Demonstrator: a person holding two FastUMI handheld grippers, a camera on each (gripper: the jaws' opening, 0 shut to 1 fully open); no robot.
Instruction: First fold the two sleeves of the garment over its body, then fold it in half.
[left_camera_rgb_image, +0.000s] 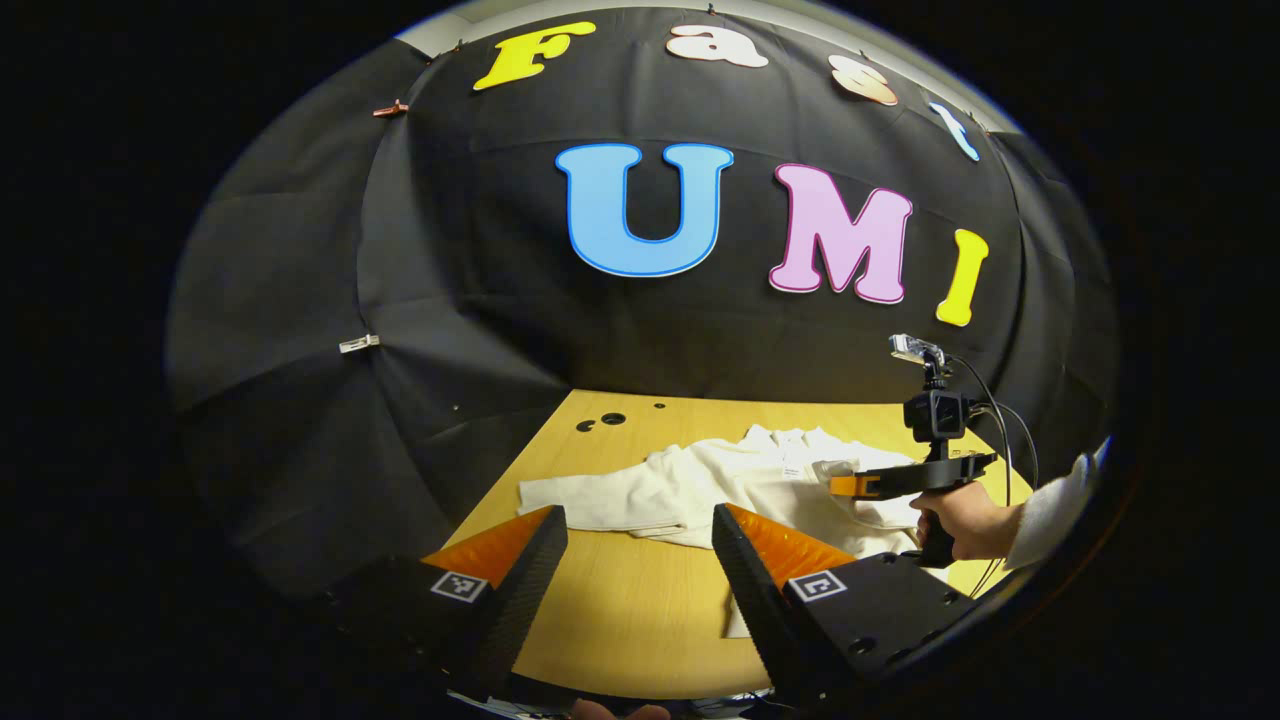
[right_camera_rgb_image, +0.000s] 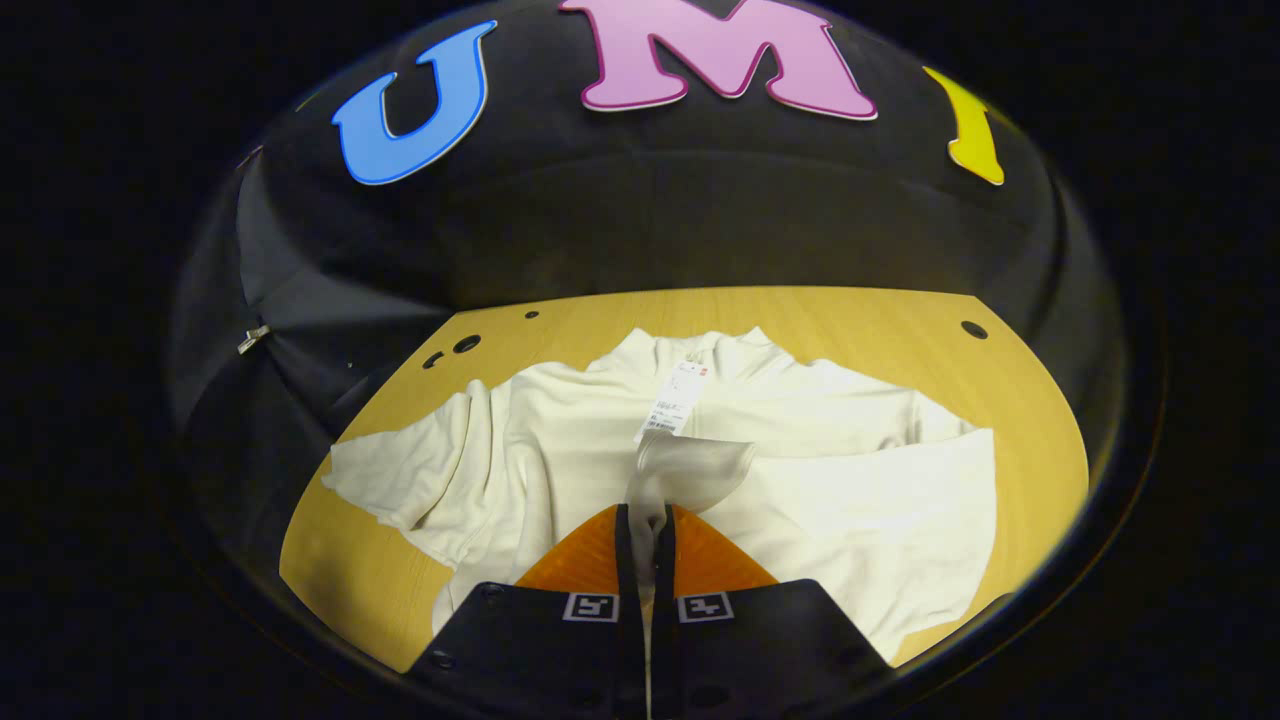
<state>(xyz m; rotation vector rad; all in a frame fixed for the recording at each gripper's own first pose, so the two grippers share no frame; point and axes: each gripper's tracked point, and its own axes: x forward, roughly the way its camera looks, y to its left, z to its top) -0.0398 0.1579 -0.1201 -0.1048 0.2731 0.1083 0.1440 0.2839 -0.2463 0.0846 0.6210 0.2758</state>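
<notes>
You are in the sleeve-folding step: your right gripper (right_camera_rgb_image: 643, 515) is pinched tight on the cuff end of the right sleeve (right_camera_rgb_image: 880, 500), which lies drawn across the body of the white sweatshirt (right_camera_rgb_image: 560, 440), the cuff near the paper tag (right_camera_rgb_image: 675, 400) below the collar. The sweatshirt lies spread on the wooden table (right_camera_rgb_image: 860, 320), collar toward the far edge, and the left sleeve (right_camera_rgb_image: 400, 475) is stretched out flat toward the table's left edge. Your left gripper (left_camera_rgb_image: 640, 525) hangs above the near edge with its fingers wide apart, holding nothing. Whether the cuff is fully laid down or slightly lifted is hard to tell. Next, I judge, you let that cuff go on the chest, then take the left cuff and carry it over the body.
</notes>
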